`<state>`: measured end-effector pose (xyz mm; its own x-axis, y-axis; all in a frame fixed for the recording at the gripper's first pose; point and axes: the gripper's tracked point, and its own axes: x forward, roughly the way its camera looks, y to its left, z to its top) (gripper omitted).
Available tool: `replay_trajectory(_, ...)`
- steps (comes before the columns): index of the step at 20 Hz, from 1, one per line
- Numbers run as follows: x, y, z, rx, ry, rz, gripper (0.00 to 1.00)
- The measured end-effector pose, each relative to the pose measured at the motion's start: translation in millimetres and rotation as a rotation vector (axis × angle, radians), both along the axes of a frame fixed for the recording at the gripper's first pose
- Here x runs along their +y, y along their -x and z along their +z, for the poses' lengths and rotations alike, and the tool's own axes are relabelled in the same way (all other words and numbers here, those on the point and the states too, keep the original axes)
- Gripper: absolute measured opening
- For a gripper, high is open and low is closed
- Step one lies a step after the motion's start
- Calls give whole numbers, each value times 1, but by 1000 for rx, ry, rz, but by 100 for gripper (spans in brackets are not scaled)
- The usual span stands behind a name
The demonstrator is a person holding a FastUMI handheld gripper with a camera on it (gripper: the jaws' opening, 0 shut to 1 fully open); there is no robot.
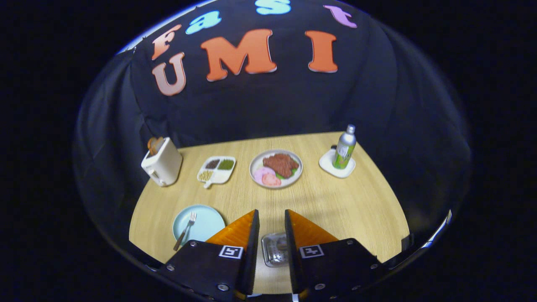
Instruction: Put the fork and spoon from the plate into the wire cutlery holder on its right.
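Hovering over the wire cutlery holder (pixel 275 249), your hand-held gripper (pixel 272 235) stands open, empty; returning carelessly could knock the fork (pixel 186 230) off its plate (pixel 199 223).

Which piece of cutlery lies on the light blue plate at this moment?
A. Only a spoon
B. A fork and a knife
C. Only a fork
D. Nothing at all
C: the light blue plate, left of the gripper, bears only a fork, tines toward the far side; the open fingers frame the wire cutlery holder, where something shiny lies that cannot be identified.
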<state>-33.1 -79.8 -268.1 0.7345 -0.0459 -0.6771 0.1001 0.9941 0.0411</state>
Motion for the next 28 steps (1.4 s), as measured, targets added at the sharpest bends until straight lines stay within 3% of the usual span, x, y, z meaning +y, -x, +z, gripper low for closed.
replay_trajectory(5, 19, -33, 85, -323, 10, 16, 72)
replay_trajectory(11, 40, -45, 126, -509, 35, 14, 92)
replay_trajectory(17, 69, -55, 173, -738, 71, 2, 96)
replay_trajectory(28, 169, -71, 152, -700, 40, 43, 97)
